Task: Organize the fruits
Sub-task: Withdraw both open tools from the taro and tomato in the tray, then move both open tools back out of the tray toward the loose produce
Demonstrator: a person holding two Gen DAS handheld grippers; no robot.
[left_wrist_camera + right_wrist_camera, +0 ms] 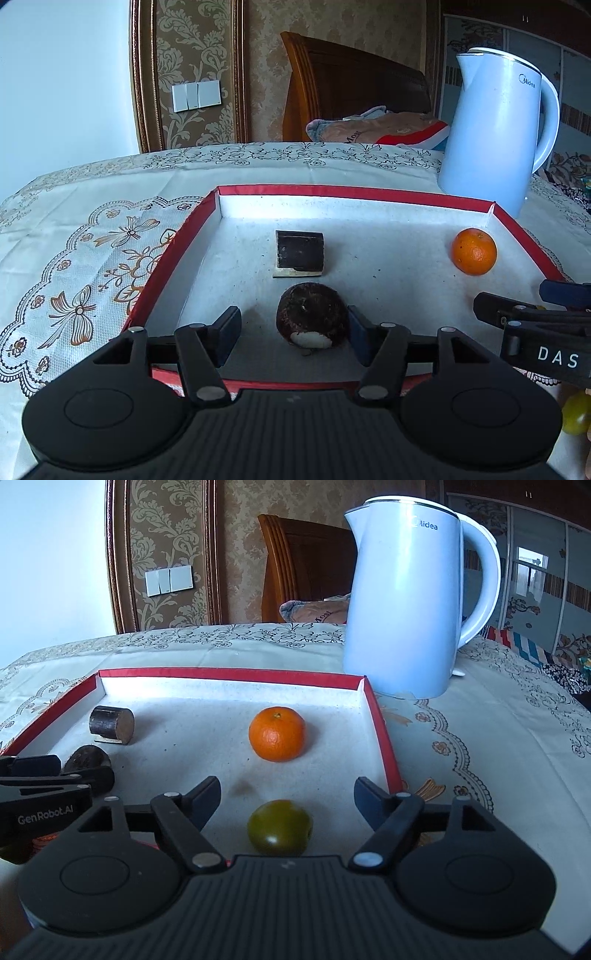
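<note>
Left gripper open, brown fruit between jaws, possibly brushing the right pad. Right gripper wide, green fruit loose between; orange ahead in tray.

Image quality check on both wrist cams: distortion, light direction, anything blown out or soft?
Left wrist: strong fisheye bend on the red tray rim; daylight washes out the wall at upper left; the orange is sharp, its shadow falling right. Right wrist: same bend; the kettle bows; the green fruit sits dim and slightly soft between the open right gripper fingers.
</note>
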